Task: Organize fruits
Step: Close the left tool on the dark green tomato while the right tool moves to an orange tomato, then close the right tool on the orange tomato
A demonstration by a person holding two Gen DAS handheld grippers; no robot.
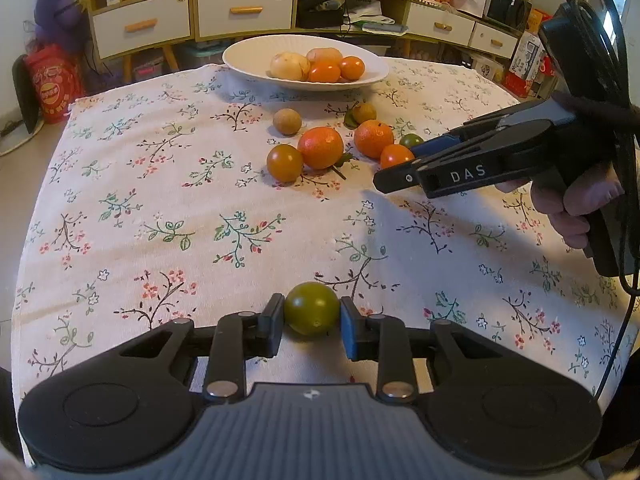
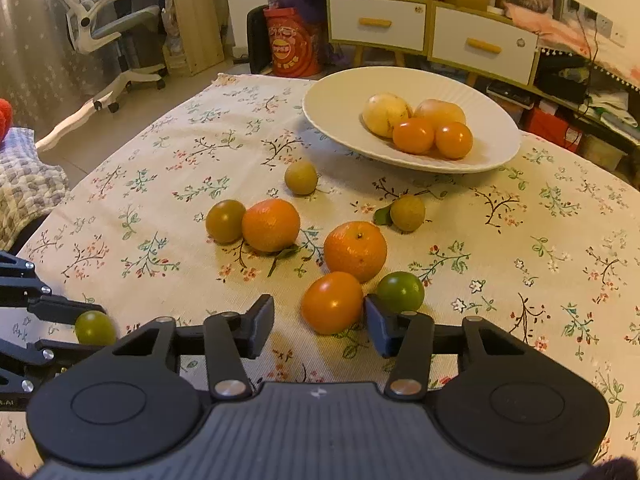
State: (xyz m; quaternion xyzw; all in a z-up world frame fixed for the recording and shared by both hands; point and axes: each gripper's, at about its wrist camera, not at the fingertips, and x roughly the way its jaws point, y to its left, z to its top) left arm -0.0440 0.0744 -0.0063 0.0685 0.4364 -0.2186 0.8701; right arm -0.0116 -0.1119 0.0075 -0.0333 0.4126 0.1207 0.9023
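My left gripper [image 1: 312, 326] is shut on a small green round fruit [image 1: 311, 307] that rests on the flowered cloth near me; the right wrist view shows the same grip [image 2: 86, 328] at the far left. My right gripper [image 2: 318, 307] straddles an orange tomato-like fruit [image 2: 332, 302]. Its right pad [image 2: 376, 320] touches the fruit, while a gap remains at the left pad [image 2: 262, 320], so the gripper is open. The left wrist view shows this right gripper [image 1: 396, 166] around that orange fruit [image 1: 394, 155]. A white plate [image 2: 328, 100] at the back holds several fruits.
Loose on the cloth lie two large oranges [image 2: 271, 225] [image 2: 355, 251], a brownish tomato [image 2: 225, 221], a green fruit [image 2: 400, 291] just right of my right gripper, and two small yellowish fruits [image 2: 301, 177] [image 2: 407, 207]. Drawer cabinets [image 1: 240, 12] stand behind the table.
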